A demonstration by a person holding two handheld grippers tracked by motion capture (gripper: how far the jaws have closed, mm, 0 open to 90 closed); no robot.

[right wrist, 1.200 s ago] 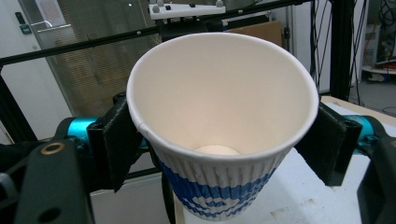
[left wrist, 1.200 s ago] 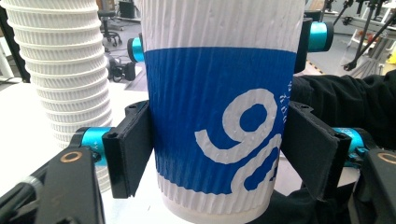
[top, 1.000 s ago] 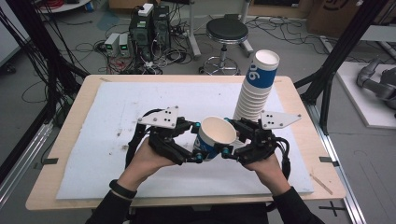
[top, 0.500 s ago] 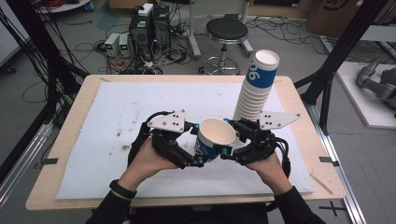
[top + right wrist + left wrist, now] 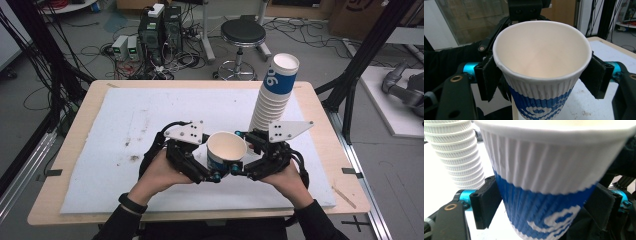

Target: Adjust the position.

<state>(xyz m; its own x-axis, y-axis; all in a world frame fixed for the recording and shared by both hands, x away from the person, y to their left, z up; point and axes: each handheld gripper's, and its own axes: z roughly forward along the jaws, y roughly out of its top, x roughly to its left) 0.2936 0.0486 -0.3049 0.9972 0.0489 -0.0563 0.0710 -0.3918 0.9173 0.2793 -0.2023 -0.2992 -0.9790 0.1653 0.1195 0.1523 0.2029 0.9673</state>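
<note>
I hold one paper cup (image 5: 226,151) upright above the tabletop (image 5: 125,115), between both tools: my left hand-held gripper (image 5: 216,175) clamps its blue lower wall, my right hand-held gripper (image 5: 239,169) clamps it too. The cup stack (image 5: 274,95) stands just behind.

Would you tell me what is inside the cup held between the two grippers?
The cup looks empty: bare pale walls show. Its very bottom lies below the right gripper view's line of sight.

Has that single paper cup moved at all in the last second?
No. The cup sits in the same spot beside the stack of cups.
</note>
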